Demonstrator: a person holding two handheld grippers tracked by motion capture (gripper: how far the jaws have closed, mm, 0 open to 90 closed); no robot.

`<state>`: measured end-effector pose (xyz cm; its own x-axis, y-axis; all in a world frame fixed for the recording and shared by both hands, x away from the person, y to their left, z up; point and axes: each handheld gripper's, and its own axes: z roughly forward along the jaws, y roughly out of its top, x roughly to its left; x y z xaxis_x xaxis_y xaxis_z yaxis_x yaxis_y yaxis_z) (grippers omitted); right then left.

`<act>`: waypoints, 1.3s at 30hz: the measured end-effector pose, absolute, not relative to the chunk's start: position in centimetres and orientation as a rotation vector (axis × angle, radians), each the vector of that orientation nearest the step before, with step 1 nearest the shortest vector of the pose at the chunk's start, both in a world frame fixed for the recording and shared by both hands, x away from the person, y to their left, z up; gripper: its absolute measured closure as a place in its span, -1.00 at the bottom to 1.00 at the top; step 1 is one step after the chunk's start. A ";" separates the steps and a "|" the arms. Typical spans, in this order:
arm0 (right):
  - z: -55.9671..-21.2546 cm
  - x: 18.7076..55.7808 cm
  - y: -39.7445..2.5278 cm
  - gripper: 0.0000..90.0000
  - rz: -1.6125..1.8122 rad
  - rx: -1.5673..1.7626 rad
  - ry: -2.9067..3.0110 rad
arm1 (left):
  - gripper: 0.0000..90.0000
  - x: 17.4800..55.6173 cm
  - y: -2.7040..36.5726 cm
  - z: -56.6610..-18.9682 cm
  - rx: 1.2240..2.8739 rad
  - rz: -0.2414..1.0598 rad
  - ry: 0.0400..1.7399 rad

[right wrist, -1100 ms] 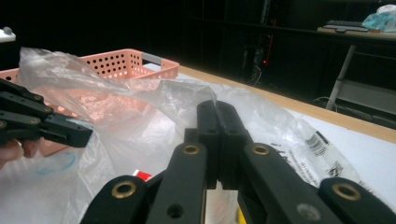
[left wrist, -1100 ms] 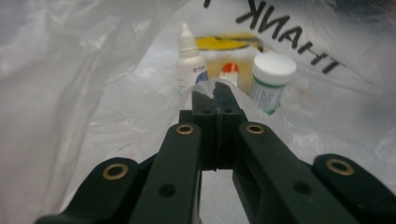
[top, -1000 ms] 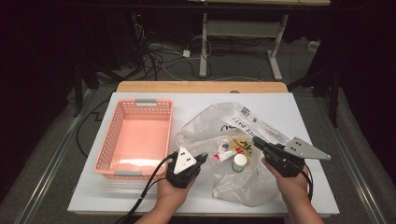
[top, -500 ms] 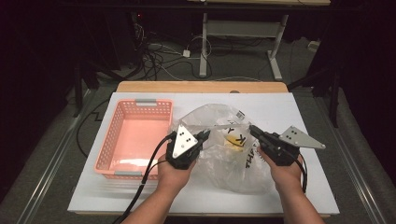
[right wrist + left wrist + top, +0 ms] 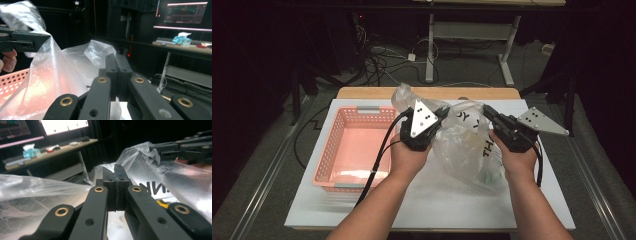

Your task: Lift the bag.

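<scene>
Grippers first: we hold the left gripper (image 5: 443,114) at centre frame in the high view, jaws pressed together on a fold of the clear plastic bag (image 5: 464,145). In the left gripper view its jaws (image 5: 115,173) meet flat with film pinched between them. We hold the right gripper (image 5: 488,111) just right of centre, jaws likewise closed on the bag's opposite edge; the right gripper view shows them (image 5: 116,62) clamped with film bunched at the tips.

Between the two grippers the bag hangs lifted off the white table (image 5: 437,210), its lower part sagging toward the lower right of the frame, black lettering showing on its side. What the bag contains we cannot tell.

Left of the bag, a pink perforated basket (image 5: 343,150) sits on the table, at centre left of the frame.
</scene>
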<state>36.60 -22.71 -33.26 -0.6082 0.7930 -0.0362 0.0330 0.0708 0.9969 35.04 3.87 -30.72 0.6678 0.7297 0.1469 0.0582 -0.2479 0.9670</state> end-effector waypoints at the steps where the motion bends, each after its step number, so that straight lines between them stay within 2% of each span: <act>1: -32.9 36.7 -22.7 1.00 1.598 0.822 1.736 | 0.96 35.2 3.8 -30.2 1.717 0.729 0.638; 9: -29.6 37.9 -23.5 1.00 1.591 0.824 1.656 | 0.96 36.3 3.4 -26.8 1.692 0.789 0.625; 19: -26.1 37.8 -26.5 1.00 1.618 0.831 1.526 | 0.96 37.4 4.0 -24.8 1.630 0.817 0.646; 39: -28.9 38.7 -25.1 1.00 1.589 0.847 1.619 | 0.95 38.7 4.5 -27.5 1.711 0.766 0.713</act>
